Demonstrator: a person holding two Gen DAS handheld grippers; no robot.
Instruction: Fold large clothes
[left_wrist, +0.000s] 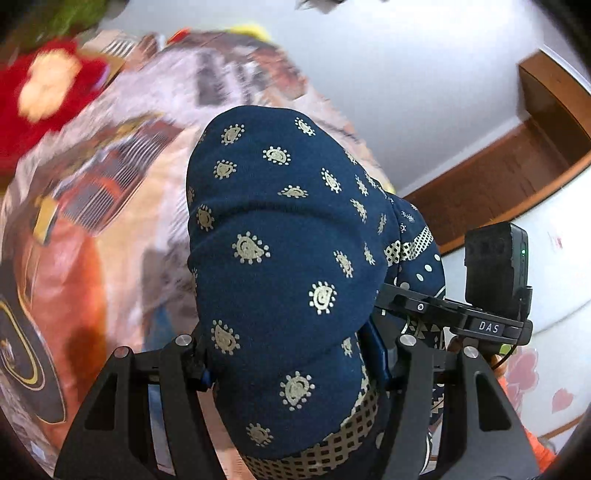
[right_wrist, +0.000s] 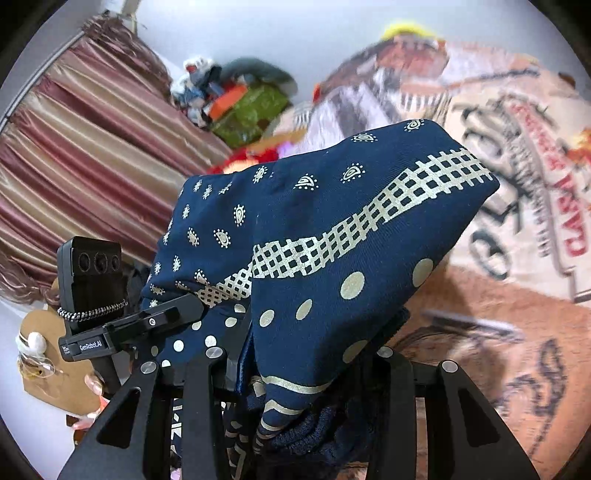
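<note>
Left wrist view is filled by a navy garment (left_wrist: 280, 236) printed with pale paisley motifs and a lattice border, bunched up and draped over the left tongs (left_wrist: 291, 369). The cloth is seen gathered between the two black fingers, which are held apart by the thick bundle and appear closed on it. Beside it, at the right of that view, the right tongs' camera block (left_wrist: 495, 266) is seen close by, with more of the same cloth hanging there. Behind, a blurred bedspread (left_wrist: 110, 192) with orange and brown print is shown, a red plush toy (left_wrist: 48, 92) lying on it at the upper left, and a wooden skirting (left_wrist: 498, 177) running along a pale wall.

From the right wrist view, the garment (right_wrist: 332, 236) is seen piled over the right tongs (right_wrist: 299, 373), a folded corner sticking up to the right; a wad of fabric is pinched between the fingers. The left tongs' camera block (right_wrist: 94, 273) is seen just to the left, touching the cloth. A striped curtain (right_wrist: 85, 155) hangs at the left, and the bedspread (right_wrist: 517, 221) lies beneath
</note>
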